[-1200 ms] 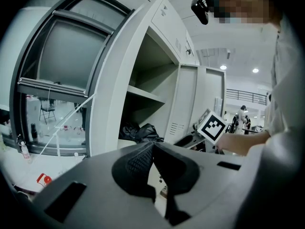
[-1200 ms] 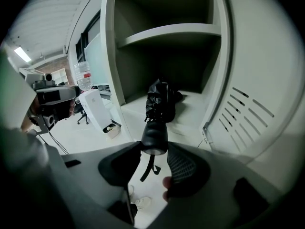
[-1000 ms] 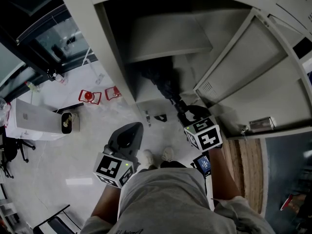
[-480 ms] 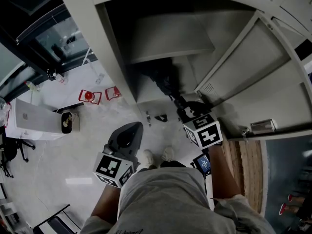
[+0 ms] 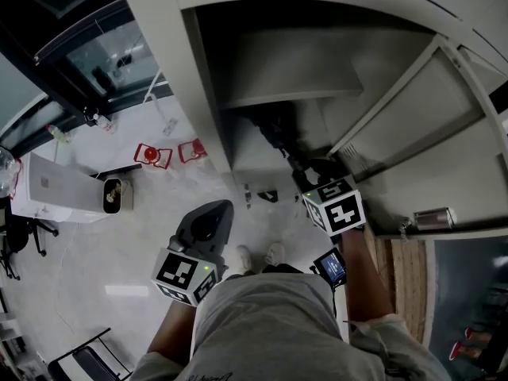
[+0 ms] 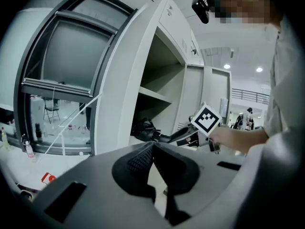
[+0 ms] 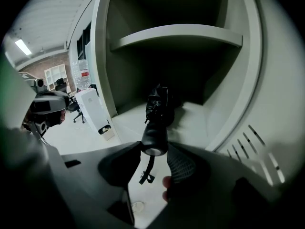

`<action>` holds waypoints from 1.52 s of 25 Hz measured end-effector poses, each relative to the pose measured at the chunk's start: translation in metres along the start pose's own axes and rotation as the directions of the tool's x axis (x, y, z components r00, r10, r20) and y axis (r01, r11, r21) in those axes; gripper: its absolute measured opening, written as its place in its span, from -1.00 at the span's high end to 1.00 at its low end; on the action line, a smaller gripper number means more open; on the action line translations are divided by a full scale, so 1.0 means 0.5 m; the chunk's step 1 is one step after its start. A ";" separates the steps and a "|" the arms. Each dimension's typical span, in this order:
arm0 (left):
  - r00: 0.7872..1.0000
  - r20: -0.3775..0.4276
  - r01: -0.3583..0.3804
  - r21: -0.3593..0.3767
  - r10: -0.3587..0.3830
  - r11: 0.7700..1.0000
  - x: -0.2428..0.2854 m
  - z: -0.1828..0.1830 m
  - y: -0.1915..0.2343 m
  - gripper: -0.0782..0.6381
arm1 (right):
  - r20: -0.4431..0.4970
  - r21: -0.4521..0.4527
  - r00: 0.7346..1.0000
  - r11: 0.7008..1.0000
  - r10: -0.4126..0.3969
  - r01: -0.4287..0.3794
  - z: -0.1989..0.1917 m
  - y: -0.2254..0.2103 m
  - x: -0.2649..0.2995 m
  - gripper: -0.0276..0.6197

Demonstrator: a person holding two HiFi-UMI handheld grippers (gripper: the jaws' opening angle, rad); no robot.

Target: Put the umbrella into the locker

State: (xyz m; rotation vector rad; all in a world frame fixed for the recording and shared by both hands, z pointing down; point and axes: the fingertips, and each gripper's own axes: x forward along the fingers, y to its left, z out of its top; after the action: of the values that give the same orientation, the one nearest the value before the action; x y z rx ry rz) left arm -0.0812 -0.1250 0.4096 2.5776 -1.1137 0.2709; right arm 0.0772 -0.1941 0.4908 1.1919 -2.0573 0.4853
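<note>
A black folded umbrella point(image 5: 274, 133) lies on the floor of the open grey locker point(image 5: 210, 86), under its shelf point(image 5: 290, 98). The handle sticks out toward me. My right gripper point(image 5: 308, 171) is at the locker's mouth, shut on that handle. In the right gripper view the round handle end point(image 7: 155, 136) sits between the jaws of the right gripper point(image 7: 153, 148), its wrist strap point(image 7: 147, 168) dangling below. My left gripper point(image 5: 213, 209) hangs lower left over the floor, shut and empty. The left gripper view has the left gripper point(image 6: 153, 145) in front, with the umbrella point(image 6: 145, 128) beyond.
The locker door point(image 5: 421, 153) stands swung open on the right. Red objects point(image 5: 163, 155) and a white box point(image 5: 55, 187) lie on the pale floor to the left, beside a dark-framed glass wall point(image 5: 87, 62). My shoes point(image 5: 255, 254) stand just before the locker.
My right gripper has pushed a little further toward the locker with the umbrella's handle. The left gripper has stayed where it was.
</note>
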 end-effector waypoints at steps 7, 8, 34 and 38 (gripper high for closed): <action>0.999 0.013 -0.036 -0.004 0.036 0.999 -0.008 0.008 0.025 0.74 | -0.002 -0.004 1.000 1.000 -0.013 0.013 0.033 -0.014 0.028 0.34; 0.999 0.016 -0.040 -0.006 0.040 0.999 -0.009 0.009 0.028 0.74 | -0.002 -0.005 1.000 1.000 -0.015 0.015 0.038 -0.016 0.032 0.34; 0.998 0.009 -0.064 -0.023 0.064 0.998 -0.004 0.007 0.056 0.74 | -0.025 -0.014 1.000 1.000 0.000 0.000 0.064 -0.027 0.088 0.34; 0.998 0.006 -0.064 -0.022 0.064 0.998 -0.005 0.004 0.054 0.74 | -0.018 -0.010 1.000 1.000 0.001 -0.001 0.063 -0.028 0.088 0.34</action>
State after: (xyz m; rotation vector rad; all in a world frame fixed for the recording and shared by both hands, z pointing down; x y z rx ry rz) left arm -0.1025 -0.1417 0.4126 2.5294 -1.1963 0.2634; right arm 0.0626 -0.2474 0.5010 1.1764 -2.0433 0.4842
